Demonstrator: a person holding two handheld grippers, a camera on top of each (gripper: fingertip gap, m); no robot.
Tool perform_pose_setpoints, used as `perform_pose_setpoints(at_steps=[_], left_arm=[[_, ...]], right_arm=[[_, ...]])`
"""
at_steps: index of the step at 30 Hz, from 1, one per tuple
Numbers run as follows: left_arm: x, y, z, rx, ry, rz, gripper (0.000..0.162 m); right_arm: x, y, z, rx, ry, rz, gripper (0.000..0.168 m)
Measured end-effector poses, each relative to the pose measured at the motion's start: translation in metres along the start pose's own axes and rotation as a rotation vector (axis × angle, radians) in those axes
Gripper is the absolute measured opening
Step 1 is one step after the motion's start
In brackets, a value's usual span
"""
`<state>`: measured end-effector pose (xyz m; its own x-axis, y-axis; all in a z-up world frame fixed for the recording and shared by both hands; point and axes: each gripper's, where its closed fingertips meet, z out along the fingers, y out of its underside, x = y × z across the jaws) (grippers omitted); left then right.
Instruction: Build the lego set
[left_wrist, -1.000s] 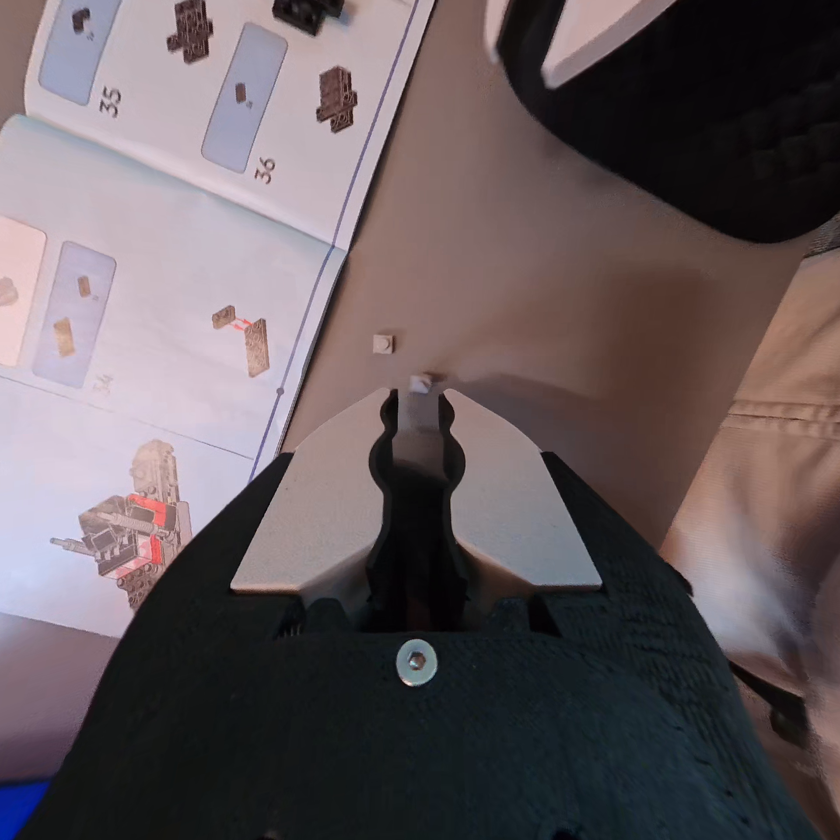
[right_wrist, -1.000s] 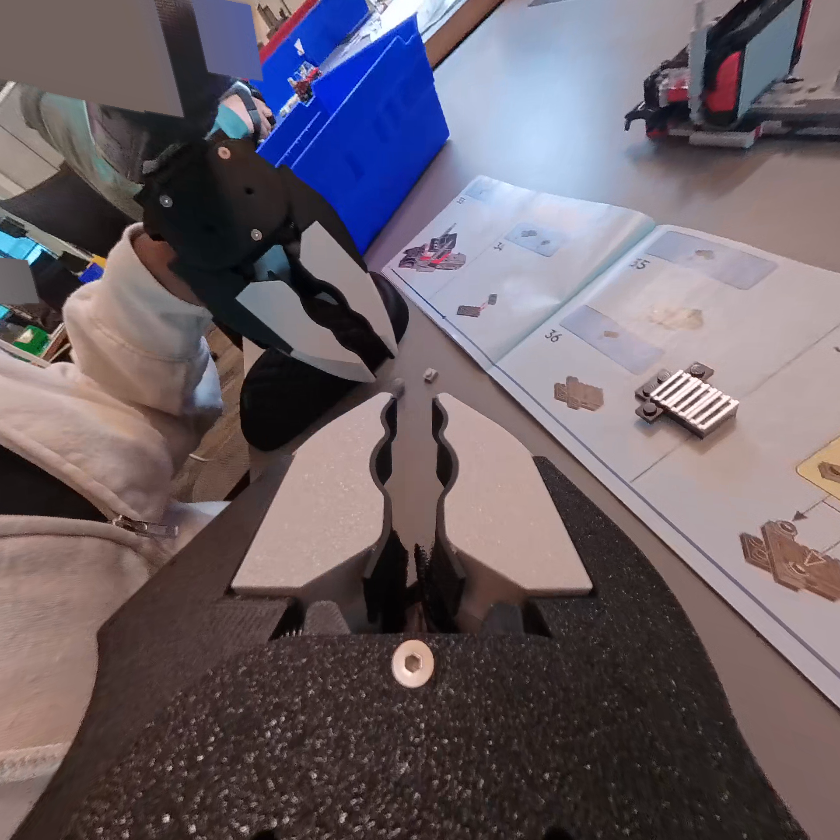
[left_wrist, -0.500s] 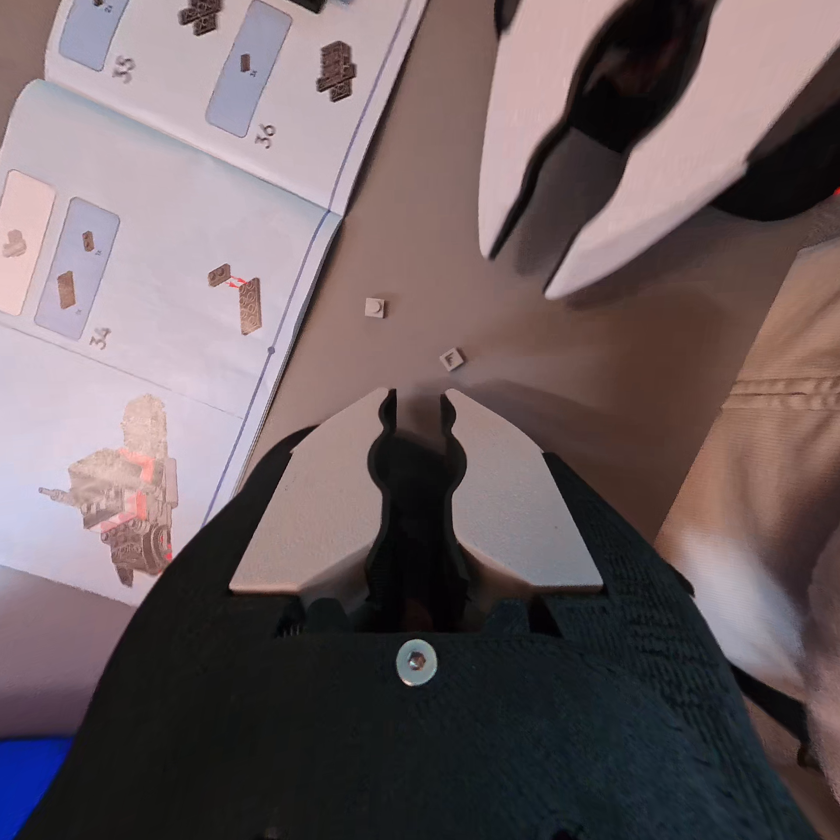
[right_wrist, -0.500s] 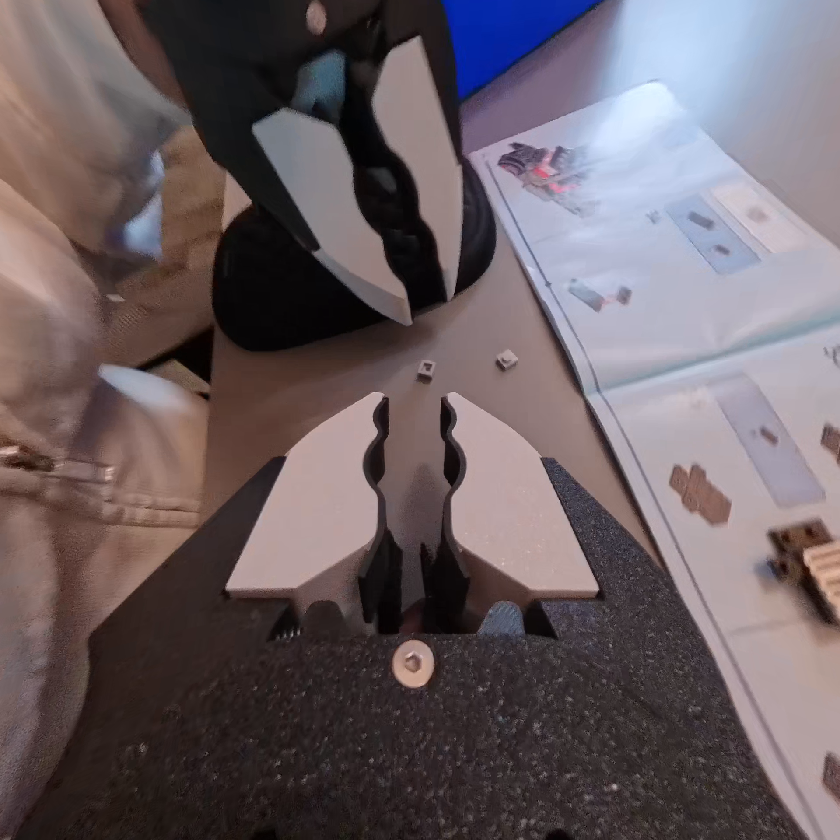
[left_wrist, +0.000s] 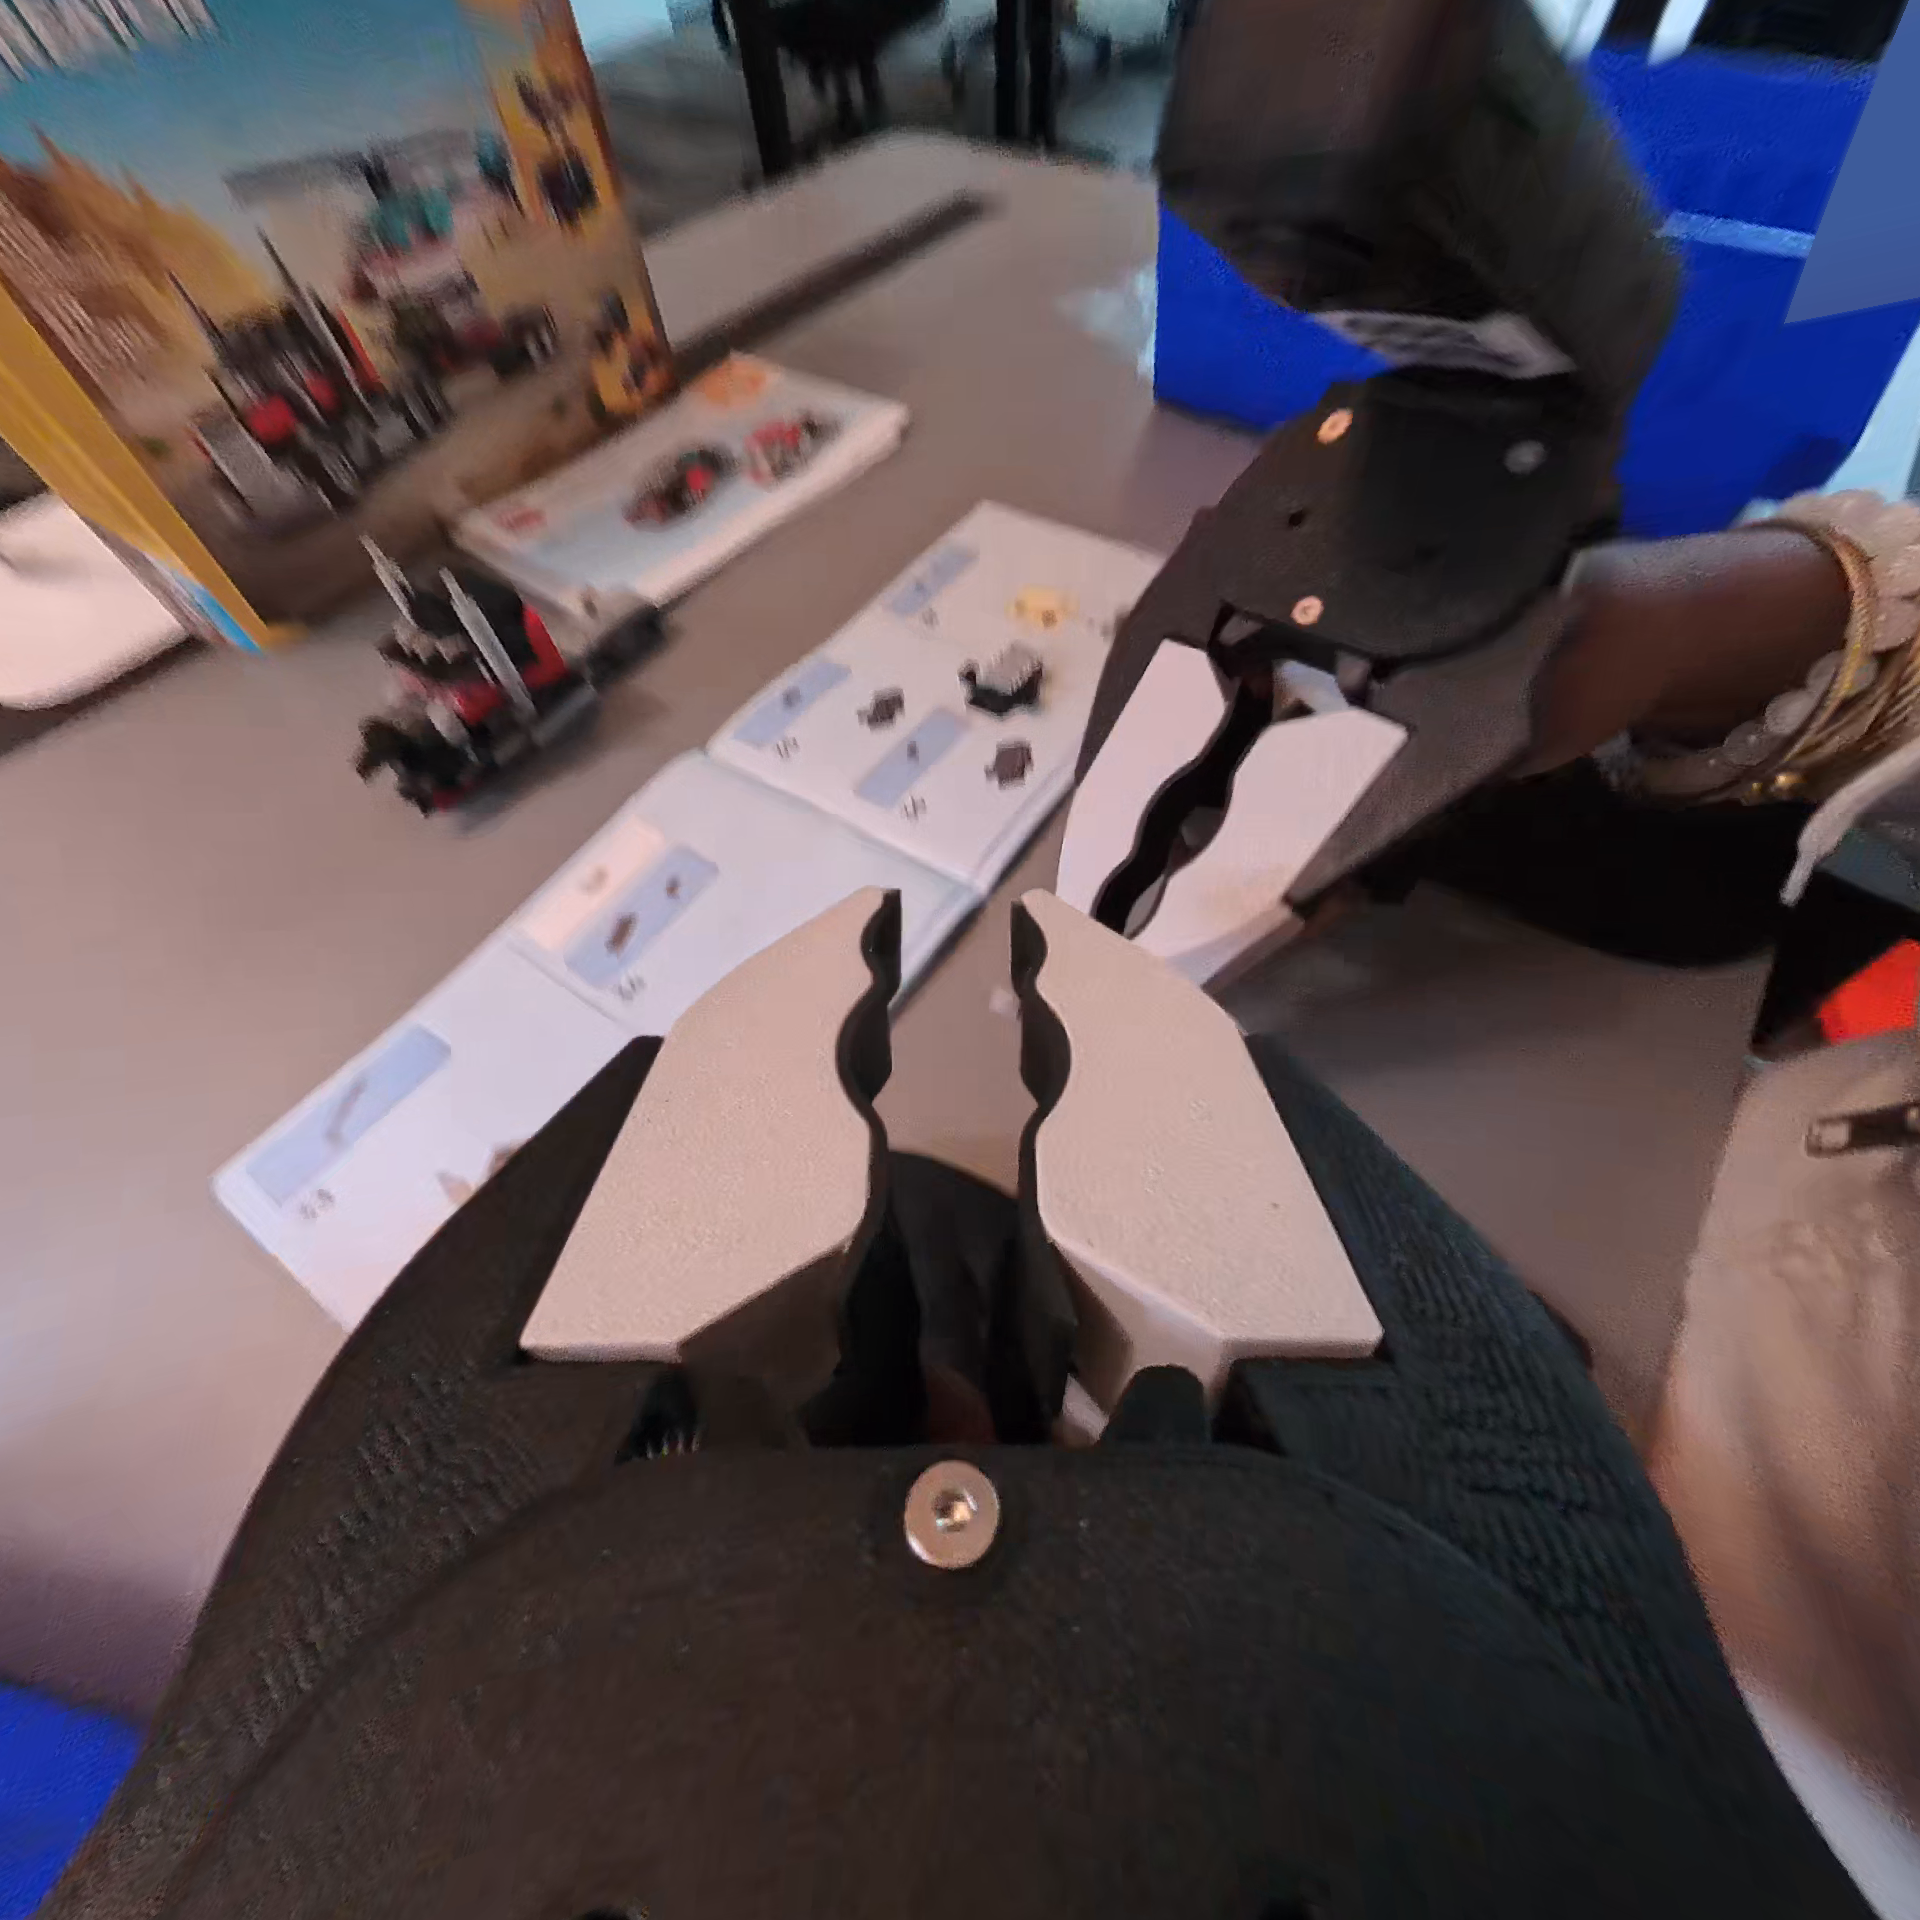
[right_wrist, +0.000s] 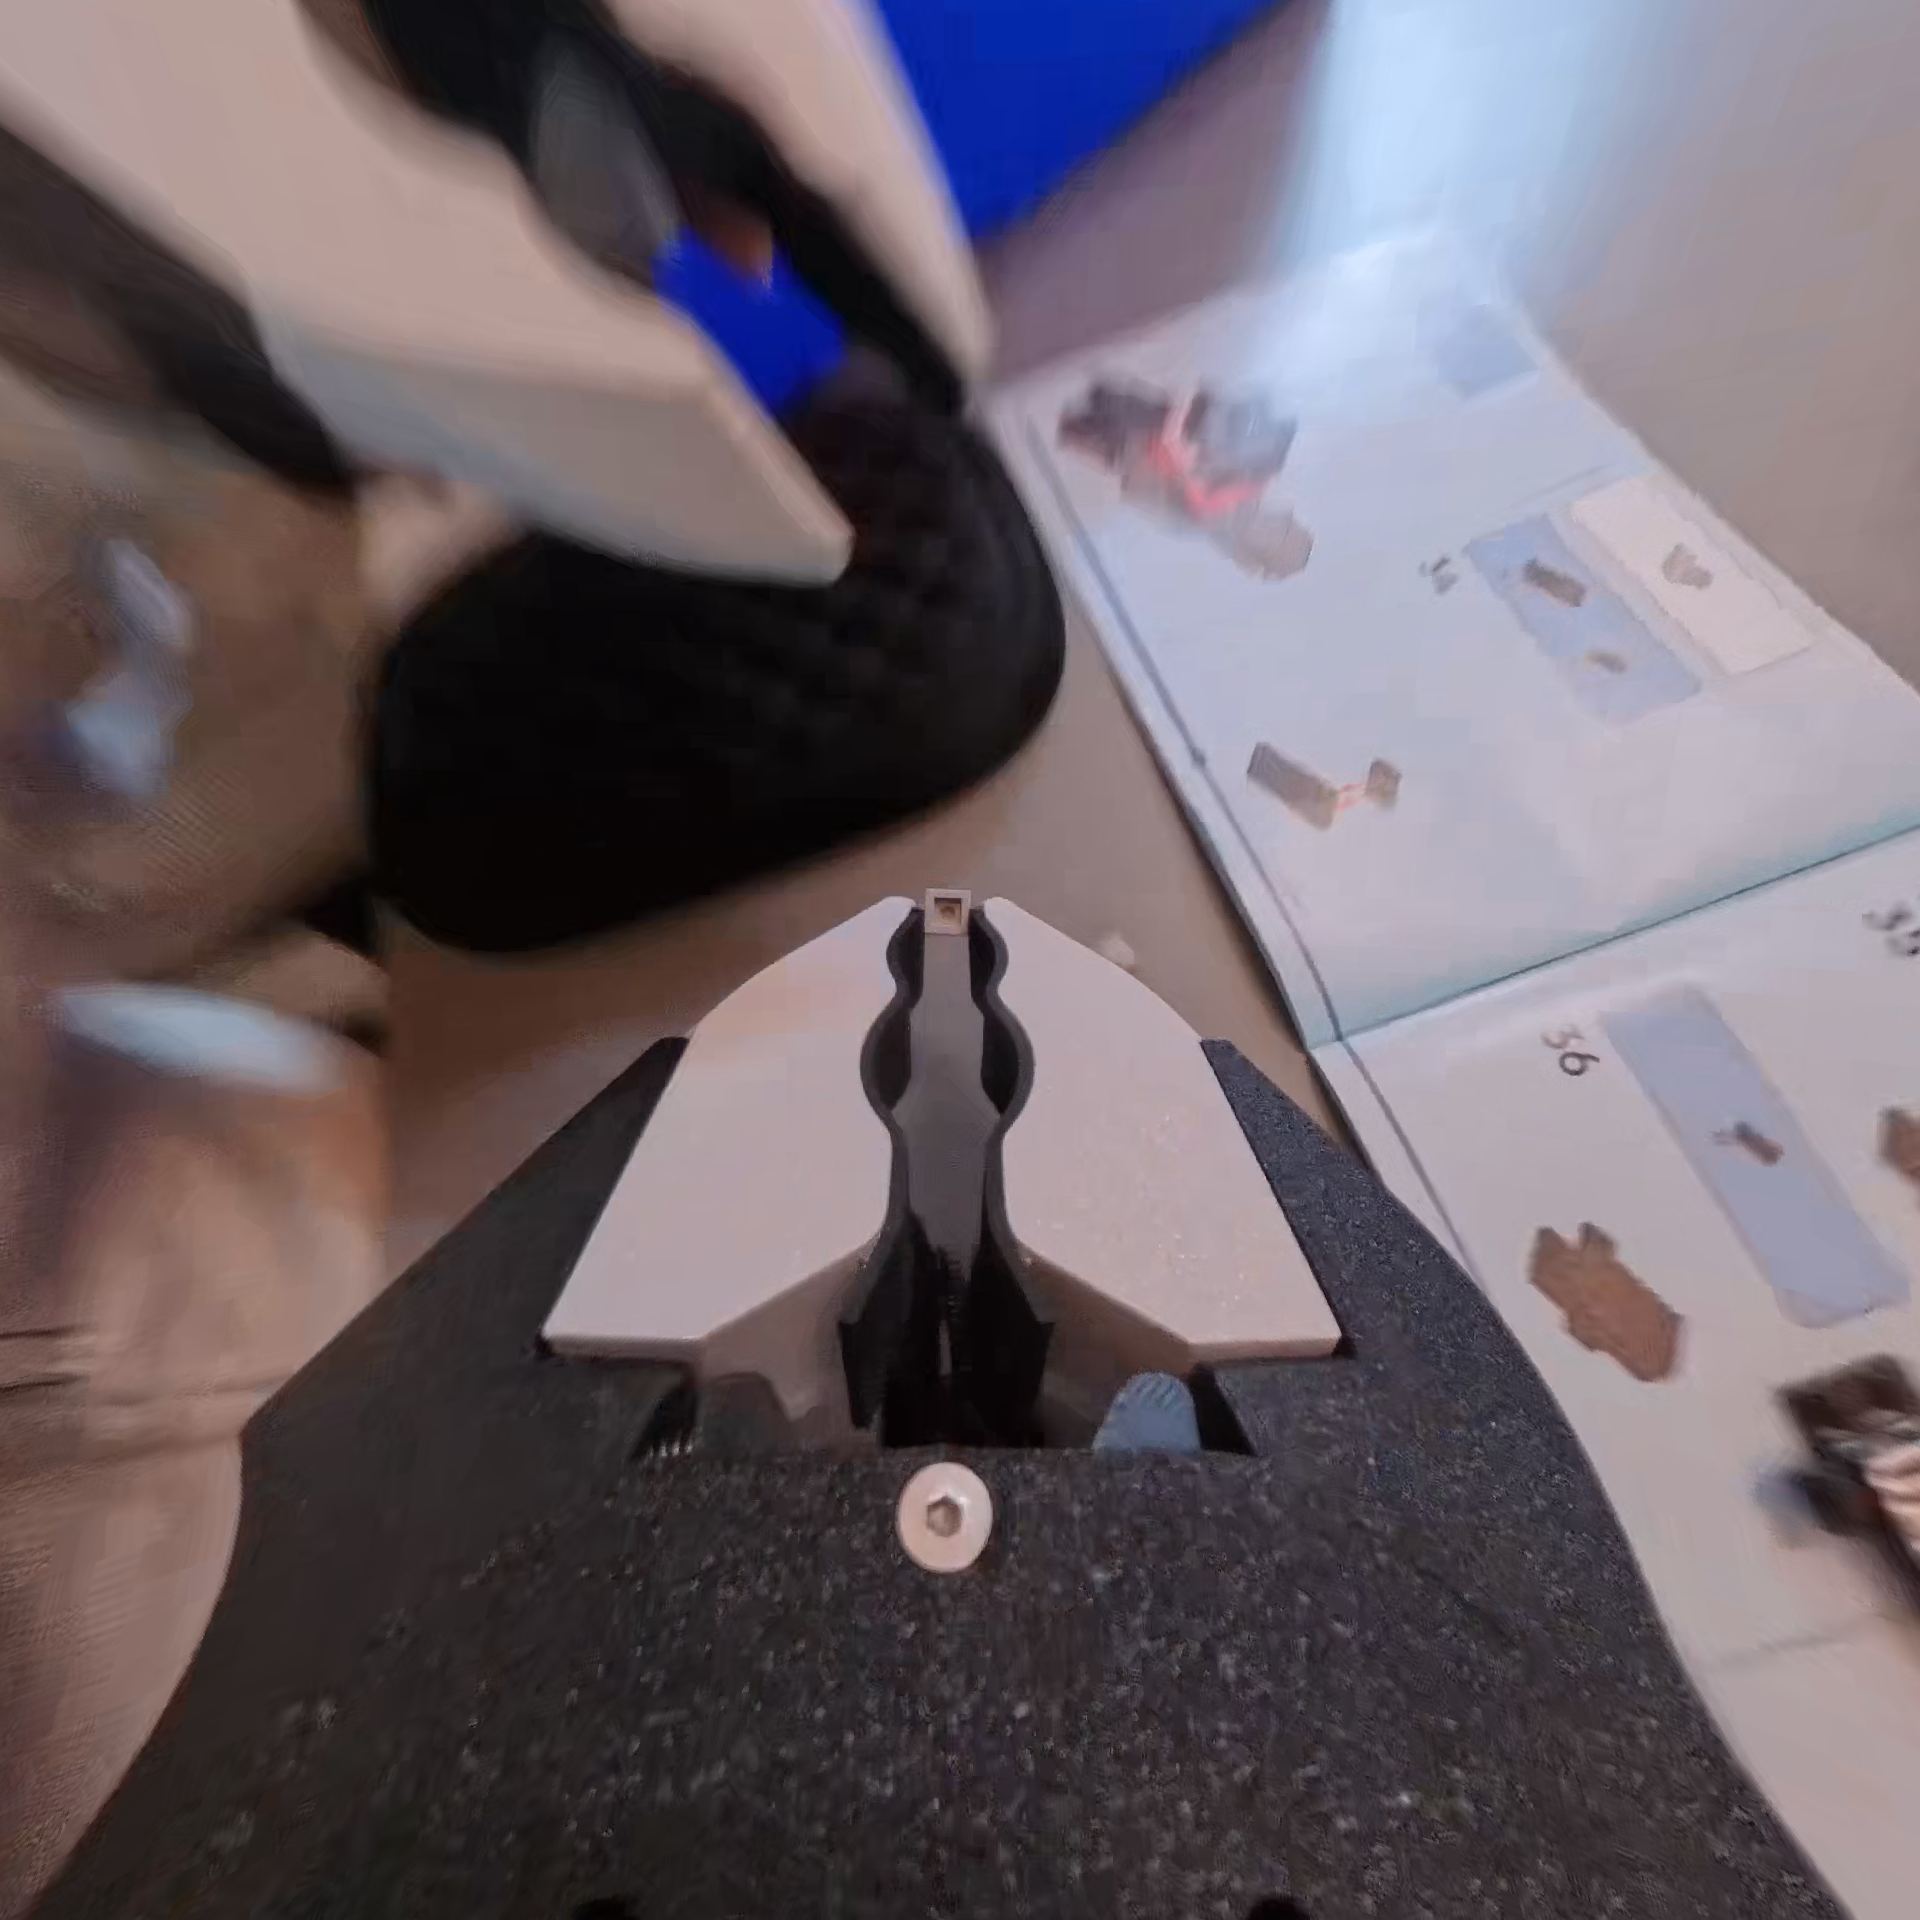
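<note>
Right claw (right_wrist: 951, 902) was clamped on a small grey lego piece (right_wrist: 950, 911) at its fingertips, just above the surface (right_wrist: 1132, 821). Left claw (left_wrist: 948, 914) was apart, empty. Open instruction booklet (left_wrist: 582, 997) lay beside them; partial model (left_wrist: 488, 686) sat farther back.

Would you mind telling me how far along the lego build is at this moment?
Partly done: a black and red model stands assembled on the table, and a small black sub-assembly rests on the open instruction booklet. In hand: the right gripper is shut on a tiny grey piece; the left gripper is open and empty. That piece is not yet attached.
</note>
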<state>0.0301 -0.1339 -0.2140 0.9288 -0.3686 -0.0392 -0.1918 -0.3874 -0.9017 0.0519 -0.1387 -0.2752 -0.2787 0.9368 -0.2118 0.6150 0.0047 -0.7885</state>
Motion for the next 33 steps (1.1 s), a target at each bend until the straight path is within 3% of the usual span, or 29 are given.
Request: perform_pose_setpoints(at_steps=[4,6,9,14,28,31,33], left_arm=[[0.009,-0.043,-0.007,0.331,-0.028,0.131,0.024],[0.013,-0.062,-0.011,0.448,-0.063,0.228,0.023],[0.021,-0.077,-0.004,0.472,-0.07,0.35,0.022],[0.029,-0.082,0.002,0.436,-0.046,0.461,0.018],[0.033,-0.075,0.01,0.355,0.021,0.471,0.009],[0.026,-0.07,0.011,0.287,0.049,0.396,0.008],[0.021,-0.041,0.02,0.074,0.135,0.273,0.008]], right_arm=[[-0.008,-0.074,-0.065,0.576,-0.517,0.599,0.008],[-0.009,-0.087,-0.086,0.689,-0.736,0.772,0.008],[-0.014,-0.091,-0.091,0.715,-0.829,0.846,0.008],[-0.012,-0.095,-0.098,0.768,-0.867,0.874,0.008],[-0.013,-0.09,-0.095,0.754,-0.91,0.905,0.008],[-0.007,-0.08,-0.094,0.691,-0.791,0.811,0.022],[0.003,-0.064,-0.093,0.618,-0.604,0.688,0.027]])
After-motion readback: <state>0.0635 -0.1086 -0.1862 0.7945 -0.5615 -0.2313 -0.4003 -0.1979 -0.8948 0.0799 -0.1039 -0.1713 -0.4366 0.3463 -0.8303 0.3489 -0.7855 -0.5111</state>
